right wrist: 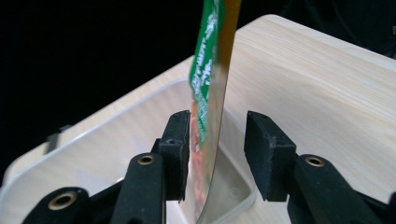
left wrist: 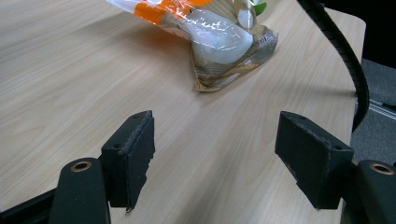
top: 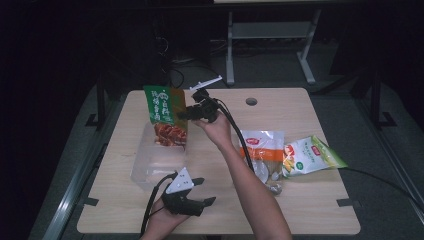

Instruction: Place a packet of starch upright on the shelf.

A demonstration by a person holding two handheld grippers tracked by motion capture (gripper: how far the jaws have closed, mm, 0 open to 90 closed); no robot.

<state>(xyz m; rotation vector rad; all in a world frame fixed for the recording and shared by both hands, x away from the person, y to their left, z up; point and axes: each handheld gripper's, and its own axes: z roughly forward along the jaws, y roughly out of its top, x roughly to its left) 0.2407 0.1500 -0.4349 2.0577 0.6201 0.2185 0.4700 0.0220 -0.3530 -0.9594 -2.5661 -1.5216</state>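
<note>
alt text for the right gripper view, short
A green and orange snack packet stands on edge in a clear plastic tub between the open right tongs, on a light wooden table.

**Rig and arms: quick look**

My forearms are bare, no sleeves. The left claw [top: 205, 191] is black with a pale grey three-cornered plate on top and a black cable looping off its back. The right claw [top: 181, 116] is black too, chunky body, with a white plate sticking up and a thick ribbed black cable trailing along my arm. In both claw views I see rectangular black pads [left wrist: 135, 156] with rough, slightly chipped edges, each on a matte black arm with a brass-ringed screw hole near the base; the right pads [right wrist: 264, 151] match.
</note>
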